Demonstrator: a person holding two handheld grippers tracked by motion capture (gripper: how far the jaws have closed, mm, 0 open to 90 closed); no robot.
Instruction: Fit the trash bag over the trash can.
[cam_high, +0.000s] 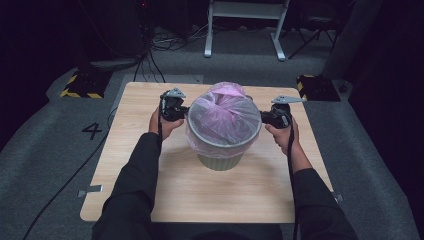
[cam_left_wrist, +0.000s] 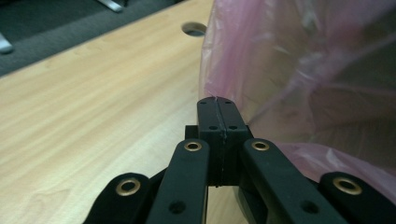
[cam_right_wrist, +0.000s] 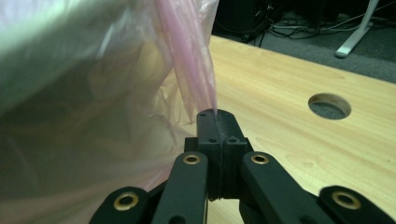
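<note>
On a pale wooden table (cam_high: 210, 195) in a dark room, a person in black sleeves works a pink plastic bag (cam_high: 224, 117) fitted into a small green bin (cam_high: 220, 162), one hand-held gripper at each side of its rim.

At the left of the high view, the left hand-held gripper (cam_high: 184, 113) sits against the bag's left flank, the person's left hand (cam_high: 164, 125) wrapped round its body and a grey three-cornered plate on top. The left gripper view shows its black jaws pressed fully together, a thin edge of the pink film (cam_left_wrist: 299, 70) caught at their tips; the bag billows just to the right of the left hand-held gripper (cam_left_wrist: 217, 100), bare table stretches to its left, and a round hole (cam_left_wrist: 194, 29) in the tabletop lies beyond it.

Between the two tools stands the bin, its mouth covered by the translucent bag, which is folded down over the rim.

At the right, the right hand-held gripper (cam_high: 263, 118) meets the bag's opposite flank, held by the right hand (cam_high: 285, 135). In the right gripper view, the right hand-held gripper (cam_right_wrist: 216, 113) has its jaws likewise closed tight on a gathered strand of pink film (cam_right_wrist: 187, 60) rising from the tips; the bag bulks to its left, and a second round hole (cam_right_wrist: 329, 105) sits in the table to its right.
</note>
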